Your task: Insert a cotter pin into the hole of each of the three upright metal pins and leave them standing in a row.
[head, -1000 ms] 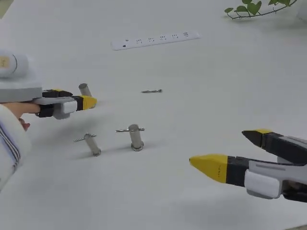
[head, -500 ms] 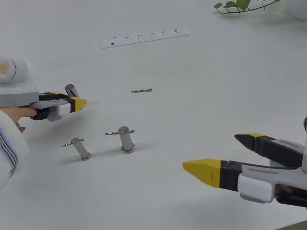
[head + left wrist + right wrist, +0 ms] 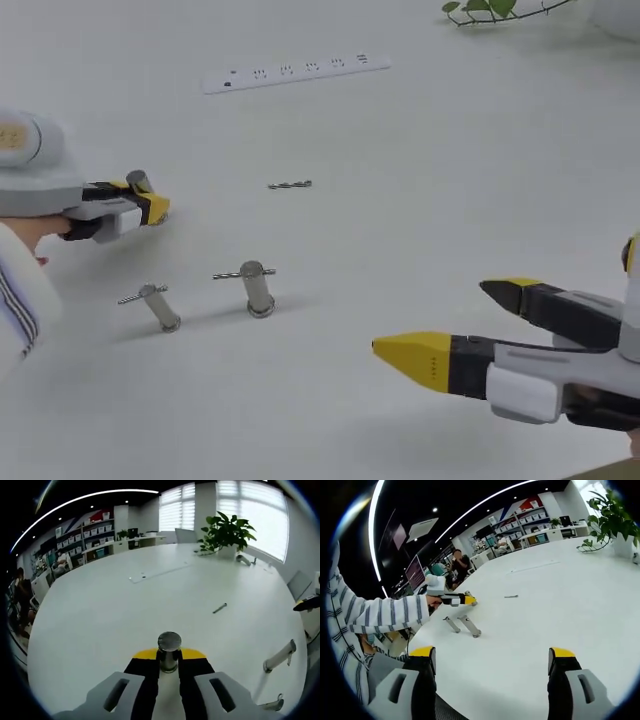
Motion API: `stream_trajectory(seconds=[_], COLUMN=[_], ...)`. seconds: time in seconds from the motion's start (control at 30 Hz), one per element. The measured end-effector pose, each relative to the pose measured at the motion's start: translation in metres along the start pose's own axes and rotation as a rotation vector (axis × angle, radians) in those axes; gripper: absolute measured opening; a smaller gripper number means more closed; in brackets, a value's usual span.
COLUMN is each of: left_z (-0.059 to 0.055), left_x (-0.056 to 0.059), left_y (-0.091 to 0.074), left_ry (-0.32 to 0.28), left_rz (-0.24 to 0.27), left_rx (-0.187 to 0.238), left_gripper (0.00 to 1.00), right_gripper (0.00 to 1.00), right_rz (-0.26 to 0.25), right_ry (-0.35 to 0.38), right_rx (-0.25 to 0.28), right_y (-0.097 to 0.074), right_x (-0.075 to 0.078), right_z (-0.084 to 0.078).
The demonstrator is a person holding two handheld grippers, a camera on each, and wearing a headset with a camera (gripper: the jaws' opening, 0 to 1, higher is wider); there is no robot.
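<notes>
My left gripper (image 3: pixel 152 207) is at the left, shut on a bare upright metal pin (image 3: pixel 138 181). In the left gripper view the pin's round head (image 3: pixel 169 642) rises between the jaws of the left gripper (image 3: pixel 169 664). To the right stands a metal pin (image 3: pixel 257 290) with a cotter pin through its top. Beside it, a second pin (image 3: pixel 160 307) with a cotter pin looks tilted. A loose cotter pin (image 3: pixel 290 185) lies flat farther back on the table. At the lower right my right gripper (image 3: pixel 445 320) is open, holds nothing and is well away from the pins.
A white power strip (image 3: pixel 295 72) lies at the back of the white table (image 3: pixel 420 180), and plant leaves (image 3: pixel 495 10) sit at the far right. The right gripper view shows a striped sleeve (image 3: pixel 380 617) behind the left gripper (image 3: pixel 464 599), and a person (image 3: pixel 456 562) at distant desks.
The head camera has shifted, so everything sits lower and further left. The left gripper stays shut on its pin. The right gripper has drifted slightly left, still open.
</notes>
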State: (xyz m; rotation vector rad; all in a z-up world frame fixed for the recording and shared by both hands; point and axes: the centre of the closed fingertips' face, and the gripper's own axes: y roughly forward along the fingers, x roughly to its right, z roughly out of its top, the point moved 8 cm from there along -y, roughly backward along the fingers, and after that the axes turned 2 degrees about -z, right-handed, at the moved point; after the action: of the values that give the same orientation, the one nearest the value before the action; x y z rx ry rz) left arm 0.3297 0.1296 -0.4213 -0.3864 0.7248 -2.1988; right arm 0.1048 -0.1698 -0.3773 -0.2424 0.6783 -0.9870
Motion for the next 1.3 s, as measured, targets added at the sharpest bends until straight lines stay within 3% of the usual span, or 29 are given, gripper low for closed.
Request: stream_trajectory(seconds=[0.2, 0.37, 0.5, 0.73, 0.87, 1.07, 1.3], left_z=[0.0, 0.0, 0.004, 0.013, 0.011, 0.0, -0.016], left_x=[0.001, 0.0, -0.003, -0.009, -0.01, -0.009, 0.003], left_y=[0.0, -0.004, -0.013, -0.041, -0.06, -0.09, -0.121], left_ry=[0.029, 0.026, 0.0, -0.037, -0.056, -0.042, -0.034], left_rz=[0.005, 0.017, 0.014, 0.025, 0.022, 0.044, 0.054], left_rx=[0.0, -0.01, 0.008, 0.063, 0.09, 0.094, 0.095], left_gripper=[0.1, 0.1, 0.09, 0.09, 0.09, 0.09, 0.09], right_gripper=[0.92, 0.92, 0.91, 0.91, 0.91, 0.91, 0.91], right_rz=[-0.004, -0.004, -0.005, -0.007, -0.011, -0.013, -0.012], right_ry=[0.0, -0.005, -0.009, -0.028, -0.038, -0.071, -0.098], right_rx=[-0.008, -0.006, -0.005, 0.004, 0.008, 0.01, 0.009], right_y=[0.002, 0.001, 0.001, 0.0, -0.002, -0.005, -0.006], right_x=[-0.001, -0.003, -0.004, -0.007, -0.009, -0.014, -0.021], right_z=[0.0, 0.002, 0.003, 0.007, 0.009, 0.013, 0.016])
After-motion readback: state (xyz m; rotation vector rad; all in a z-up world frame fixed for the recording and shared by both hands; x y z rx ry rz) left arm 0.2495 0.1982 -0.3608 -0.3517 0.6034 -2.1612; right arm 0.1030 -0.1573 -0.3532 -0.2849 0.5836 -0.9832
